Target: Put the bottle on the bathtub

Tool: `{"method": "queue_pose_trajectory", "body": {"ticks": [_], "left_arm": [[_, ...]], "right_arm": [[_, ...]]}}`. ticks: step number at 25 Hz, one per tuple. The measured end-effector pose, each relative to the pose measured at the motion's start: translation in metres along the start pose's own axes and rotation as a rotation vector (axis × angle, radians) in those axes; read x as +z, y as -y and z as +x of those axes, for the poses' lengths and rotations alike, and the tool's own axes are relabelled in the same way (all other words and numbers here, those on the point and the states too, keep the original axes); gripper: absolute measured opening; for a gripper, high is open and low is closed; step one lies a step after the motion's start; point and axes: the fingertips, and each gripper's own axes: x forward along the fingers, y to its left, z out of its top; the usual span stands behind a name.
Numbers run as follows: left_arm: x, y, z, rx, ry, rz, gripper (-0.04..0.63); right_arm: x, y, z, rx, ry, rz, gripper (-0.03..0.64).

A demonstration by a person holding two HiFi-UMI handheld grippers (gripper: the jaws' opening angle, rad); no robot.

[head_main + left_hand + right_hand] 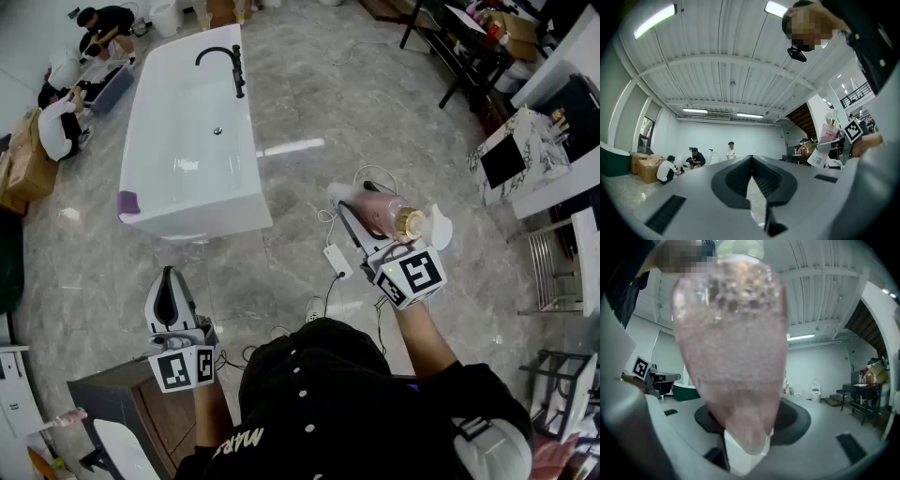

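Observation:
The bottle (pixel 382 214) is pink with a gold collar and a white pump top; my right gripper (pixel 354 211) is shut on it and holds it above the floor, right of centre in the head view. In the right gripper view the bottle (pixel 731 343) fills the middle between the jaws. The white bathtub (pixel 141 122) with a black faucet (pixel 230 61) stands at the upper left, well away from the bottle. My left gripper (pixel 169 277) hangs lower left, shut and empty; its jaws (pixel 751 161) meet at the tip. The bottle (pixel 828 133) also shows at the right of the left gripper view.
A purple object (pixel 127 203) sits on the tub's near corner. A power strip and cables (pixel 335 260) lie on the floor under the right gripper. People (pixel 66 89) crouch beside the tub's far left. A wooden cabinet (pixel 155 412) stands lower left, tables (pixel 520 155) at right.

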Motion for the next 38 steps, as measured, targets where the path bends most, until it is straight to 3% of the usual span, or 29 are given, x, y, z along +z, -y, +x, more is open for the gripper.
{"method": "queue_pose_trajectory", "body": {"ticks": [8,19,27,38], "left_arm": [[-0.007,0.013,0.013,0.016,-0.02,-0.002,0.011],[-0.014,0.014,0.02,0.102,-0.033,-0.011,0.011],[-0.03,-0.016,0.046,0.096,-0.037,-0.032,0.011],[-0.029,-0.086,0.124,0.04,-0.005,-0.026,0.011]], "right_arm": [[-0.001,0.014,0.004,0.027,0.024,0.015,0.227],[-0.005,0.025,0.026,0.079,0.058,0.025,0.227],[-0.015,0.019,0.065,0.087,0.027,0.018,0.227],[-0.006,0.013,0.153,0.039,0.029,0.001,0.227]]}}
